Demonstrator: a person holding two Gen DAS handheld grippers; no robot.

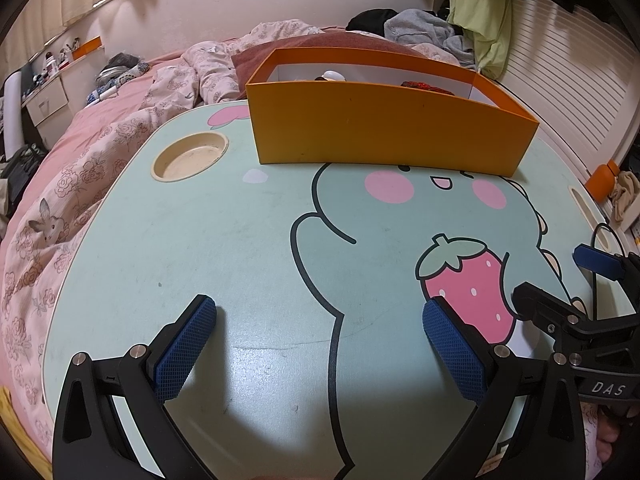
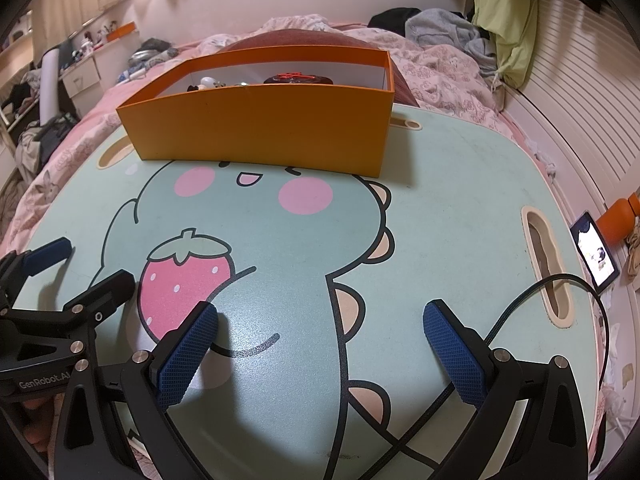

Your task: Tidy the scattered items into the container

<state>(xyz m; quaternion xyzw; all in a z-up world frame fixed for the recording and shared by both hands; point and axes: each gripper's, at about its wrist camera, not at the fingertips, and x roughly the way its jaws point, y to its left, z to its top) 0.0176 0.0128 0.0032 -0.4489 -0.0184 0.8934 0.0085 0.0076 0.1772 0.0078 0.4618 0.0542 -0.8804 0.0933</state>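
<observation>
Nothing loose shows on the counter [image 1: 240, 240] in either wrist view; the scattered things that can be seen already sit in the orange box [image 1: 380, 128], straight ahead of both tools at the far edge. Over its rim peek a white rounded piece [image 1: 334, 76] and a dark red item [image 1: 426, 86]; what else lies inside is hidden by the near wall.

The left hand-held gripper [image 1: 320, 344] hangs low over the counter, jaws spread wide, holding nothing. The right hand-held gripper [image 2: 320, 344] sits just beside it, equally wide and empty.

Judging by this, the tidying looks close to done. Risks from here are small: a black cable [image 2: 560, 292] loops just right of the right tool and could snag a finger; the two tools are close enough to knock together; and a careless push forward could shove the light box off onto the bed [image 1: 100, 152].
</observation>
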